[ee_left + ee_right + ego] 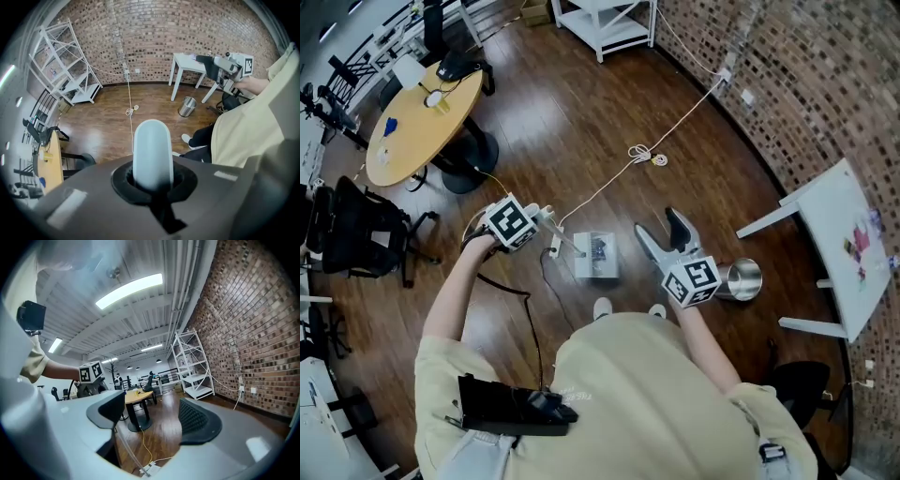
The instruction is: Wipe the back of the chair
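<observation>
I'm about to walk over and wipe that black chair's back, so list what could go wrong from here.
1. No cloth shows: the left gripper has its jaws shut on nothing visible, and the right gripper has its jaws apart and empty, so wiping may do nothing.
2. The white cable and the white socket box lie on the floor just ahead of the shoes; a step could snag them.
3. The metal bin stands close by and could be kicked.
</observation>
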`<state>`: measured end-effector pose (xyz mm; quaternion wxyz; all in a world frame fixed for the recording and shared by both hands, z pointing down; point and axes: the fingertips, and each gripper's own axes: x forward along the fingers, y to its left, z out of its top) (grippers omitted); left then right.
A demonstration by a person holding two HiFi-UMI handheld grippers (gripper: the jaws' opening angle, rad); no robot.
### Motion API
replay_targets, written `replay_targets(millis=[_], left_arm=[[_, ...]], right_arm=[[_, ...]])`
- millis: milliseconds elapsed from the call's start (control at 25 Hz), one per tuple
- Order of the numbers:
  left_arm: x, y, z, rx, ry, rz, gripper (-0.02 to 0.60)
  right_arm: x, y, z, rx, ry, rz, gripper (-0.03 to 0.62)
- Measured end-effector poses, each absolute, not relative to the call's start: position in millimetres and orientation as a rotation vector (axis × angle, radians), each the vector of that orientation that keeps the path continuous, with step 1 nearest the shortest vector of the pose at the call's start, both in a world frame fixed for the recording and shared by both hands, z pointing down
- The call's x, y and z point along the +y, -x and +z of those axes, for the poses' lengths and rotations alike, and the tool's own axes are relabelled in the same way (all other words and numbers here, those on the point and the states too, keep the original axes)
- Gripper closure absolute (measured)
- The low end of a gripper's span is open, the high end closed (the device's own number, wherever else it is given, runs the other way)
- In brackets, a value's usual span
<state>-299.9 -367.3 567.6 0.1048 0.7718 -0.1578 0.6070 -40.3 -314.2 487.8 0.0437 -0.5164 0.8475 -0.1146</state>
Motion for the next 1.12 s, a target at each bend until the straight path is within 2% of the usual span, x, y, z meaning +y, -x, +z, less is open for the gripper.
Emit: replay_targets(millis=[400, 1120], left_arm=[[-364.1, 260.6, 511.0, -0.373, -2.33, 1.779, 0.58], [-377.5, 163.6, 498.9, -0.314, -2.517, 1.879, 0.58]], right_arm=[[-291.8, -3.6, 490.5, 2.48, 1.677, -0.374, 0.249], [-245.0, -81.1, 483.8, 2.259, 1.843, -0.36, 0.251]])
